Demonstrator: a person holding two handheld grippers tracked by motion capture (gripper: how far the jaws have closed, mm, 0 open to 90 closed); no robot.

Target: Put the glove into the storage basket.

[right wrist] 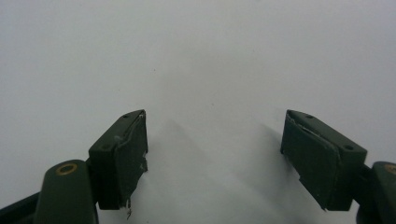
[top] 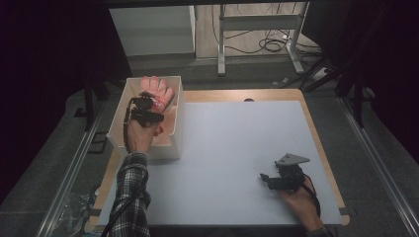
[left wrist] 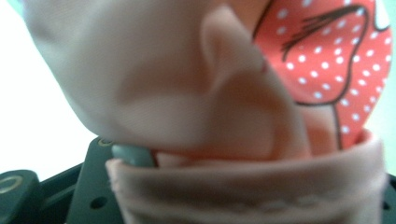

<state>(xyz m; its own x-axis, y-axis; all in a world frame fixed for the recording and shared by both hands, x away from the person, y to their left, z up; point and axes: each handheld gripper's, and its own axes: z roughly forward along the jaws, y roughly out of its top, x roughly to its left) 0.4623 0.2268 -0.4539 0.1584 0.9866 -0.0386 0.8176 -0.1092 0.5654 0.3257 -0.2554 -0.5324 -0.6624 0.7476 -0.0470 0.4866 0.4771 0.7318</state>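
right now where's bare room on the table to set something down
The white mat lies bare between the white bin at its left rear and the right gripper near the front right; the rear right corner is bare too. The bin is crowded: the left gripper is inside it, holding pink cloth.

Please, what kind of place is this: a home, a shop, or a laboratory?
Probably a laboratory or recording room: a bare white table for the work, loose cables on the floor behind it, and metal frame legs standing there.
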